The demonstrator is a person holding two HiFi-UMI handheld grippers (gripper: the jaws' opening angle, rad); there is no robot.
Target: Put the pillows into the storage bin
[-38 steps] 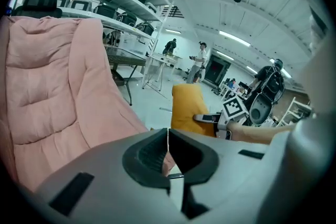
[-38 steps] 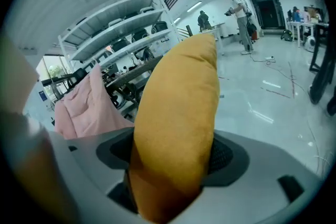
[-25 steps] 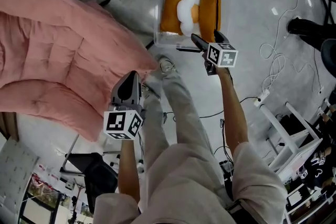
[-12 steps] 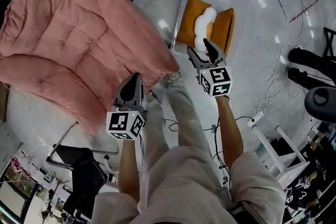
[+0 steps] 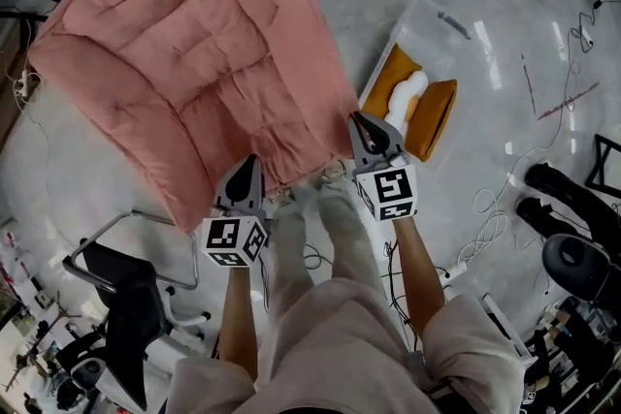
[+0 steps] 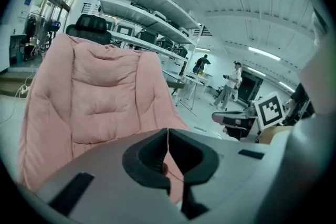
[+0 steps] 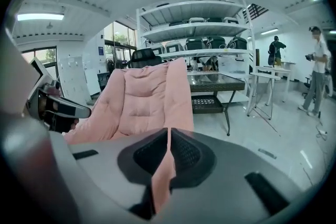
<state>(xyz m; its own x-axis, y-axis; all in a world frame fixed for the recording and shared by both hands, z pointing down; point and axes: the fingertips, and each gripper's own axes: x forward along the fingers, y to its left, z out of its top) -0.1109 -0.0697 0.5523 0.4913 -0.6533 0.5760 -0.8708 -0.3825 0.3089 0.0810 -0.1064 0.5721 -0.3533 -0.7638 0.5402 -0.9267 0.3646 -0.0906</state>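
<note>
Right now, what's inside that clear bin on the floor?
Two orange pillows stand in the storage bin with a white pillow between them. The pillows cover the bin's floor, so anything beneath them is hidden.

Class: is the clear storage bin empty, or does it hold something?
Not empty: inside the storage bin lie two orange pillows with a white pillow between them.
</note>
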